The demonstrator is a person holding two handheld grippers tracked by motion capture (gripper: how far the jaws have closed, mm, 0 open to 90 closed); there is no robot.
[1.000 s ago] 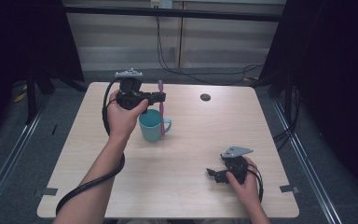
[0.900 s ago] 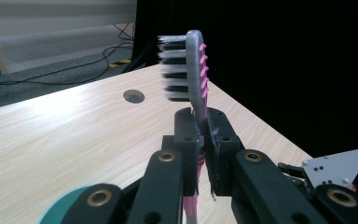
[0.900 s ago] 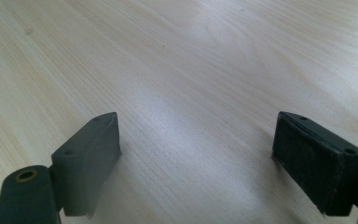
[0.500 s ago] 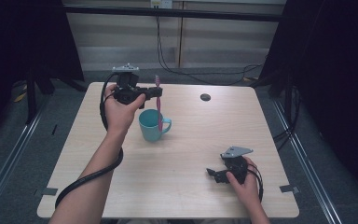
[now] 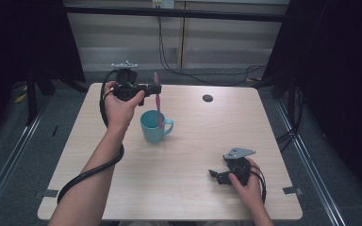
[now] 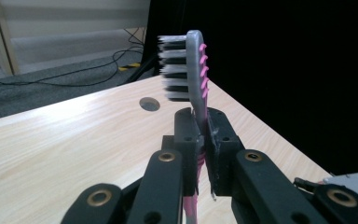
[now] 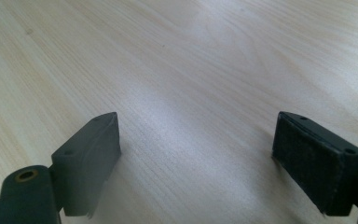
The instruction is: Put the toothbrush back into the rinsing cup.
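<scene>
**Left gripper clamped on a pink toothbrush above a teal mug**

The left gripper is closed on the neck of a pink toothbrush, which we see held upright with its bristled head up and its lower end inside the teal mug near the table's far left. In the left gripper view the jaws pinch the neck just below the head, whose white and dark bristles face left and whose back carries small pink ribs. The right gripper rests on the wooden table near the front right, well apart from the mug, its jaws spread wide with nothing between them.

We judge the toothbrush to be light and stiff, with some flex along its thin neck; its smooth plastic could slip or pivot between flat pads, so we would hold it on the thicker handle or, as here, just under the head, never on the bristles. The mug looks rigid and light enough to tip if the brush drags against its rim.

We can read no brand, label or writing on the toothbrush, the mug or the grippers.
</scene>
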